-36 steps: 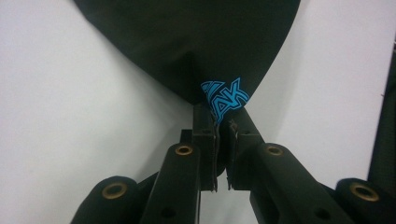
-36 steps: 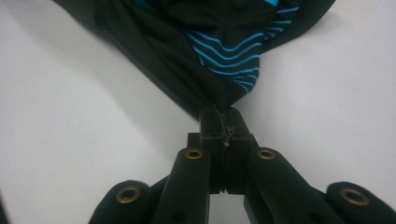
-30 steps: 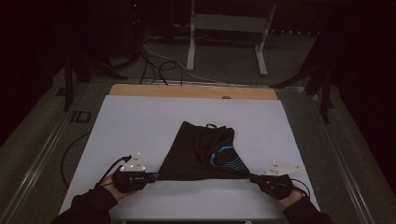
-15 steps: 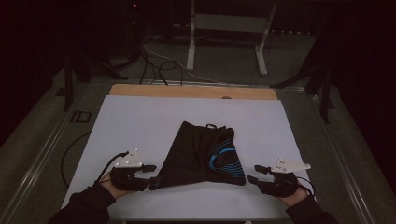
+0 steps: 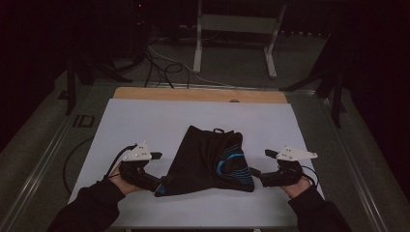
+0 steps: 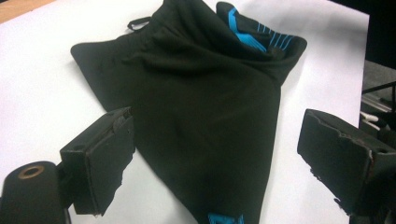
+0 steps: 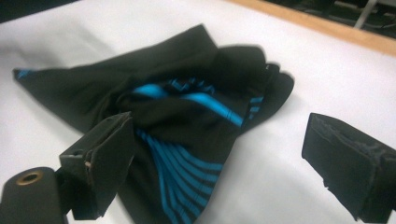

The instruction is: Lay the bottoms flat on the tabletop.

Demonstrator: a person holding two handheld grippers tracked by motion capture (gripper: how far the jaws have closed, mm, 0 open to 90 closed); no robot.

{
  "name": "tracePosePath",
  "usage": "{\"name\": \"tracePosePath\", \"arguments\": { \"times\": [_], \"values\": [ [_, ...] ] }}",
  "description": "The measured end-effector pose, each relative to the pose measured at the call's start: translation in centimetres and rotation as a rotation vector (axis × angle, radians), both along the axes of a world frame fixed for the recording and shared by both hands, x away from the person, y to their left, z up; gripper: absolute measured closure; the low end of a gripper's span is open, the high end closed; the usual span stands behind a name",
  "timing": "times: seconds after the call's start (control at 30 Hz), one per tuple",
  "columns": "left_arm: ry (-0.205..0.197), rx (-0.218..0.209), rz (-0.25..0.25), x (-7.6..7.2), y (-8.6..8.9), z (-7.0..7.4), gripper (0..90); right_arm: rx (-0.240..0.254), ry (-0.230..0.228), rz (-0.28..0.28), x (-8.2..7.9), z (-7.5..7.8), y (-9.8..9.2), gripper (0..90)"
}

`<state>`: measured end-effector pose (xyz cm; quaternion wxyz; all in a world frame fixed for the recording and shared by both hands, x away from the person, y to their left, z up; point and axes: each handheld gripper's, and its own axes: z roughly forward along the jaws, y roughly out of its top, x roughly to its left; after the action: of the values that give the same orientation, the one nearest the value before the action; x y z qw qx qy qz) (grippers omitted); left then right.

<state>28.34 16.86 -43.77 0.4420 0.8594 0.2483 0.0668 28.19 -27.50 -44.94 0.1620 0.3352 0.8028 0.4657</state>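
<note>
Your left gripper (image 5: 157, 181) and right gripper (image 5: 256, 175) flank the black garment (image 5: 208, 159) on the white table (image 5: 145, 121), jaws just opened wide, cloth between neither pair. The garment lies between them, its wide hem toward you, tapering away; the left gripper sits nearest, at its near corner.

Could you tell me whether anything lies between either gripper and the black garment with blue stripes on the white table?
Nothing visible does. The black fabric garment with blue stripes lies on the white table top, and bare surface separates it from the open left gripper and right gripper, whose jaws have just been opening, nothing between them.
</note>
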Motion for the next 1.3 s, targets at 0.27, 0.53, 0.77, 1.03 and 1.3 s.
{"name": "tracePosePath", "arguments": {
  "times": [0.27, 0.53, 0.77, 1.03, 1.3],
  "values": [
    [0.014, -0.003, 0.017, 2.1, -1.5, -0.4, 12.5, -0.005, 0.039, 0.078, 2.4, -0.3, 1.8, 13.8],
    [0.051, 0.024, 0.061, 4.5, -2.1, -2.2, 17.3, -0.020, 0.020, 0.107, 4.2, -0.8, 4.1, 20.7],
    [0.097, 0.074, 0.096, 6.4, -2.6, -4.5, 22.5, -0.068, 0.060, 0.139, 5.4, -2.6, 5.6, 23.4],
    [0.127, 0.095, 0.132, 7.5, -3.0, -6.3, 31.0, -0.125, 0.088, 0.123, 5.8, -4.6, 6.1, 33.0],
    [0.154, 0.112, 0.176, 8.9, -3.5, -7.7, 37.3, -0.170, 0.111, 0.115, 5.9, -5.5, 6.1, 47.0]
  ]
}}
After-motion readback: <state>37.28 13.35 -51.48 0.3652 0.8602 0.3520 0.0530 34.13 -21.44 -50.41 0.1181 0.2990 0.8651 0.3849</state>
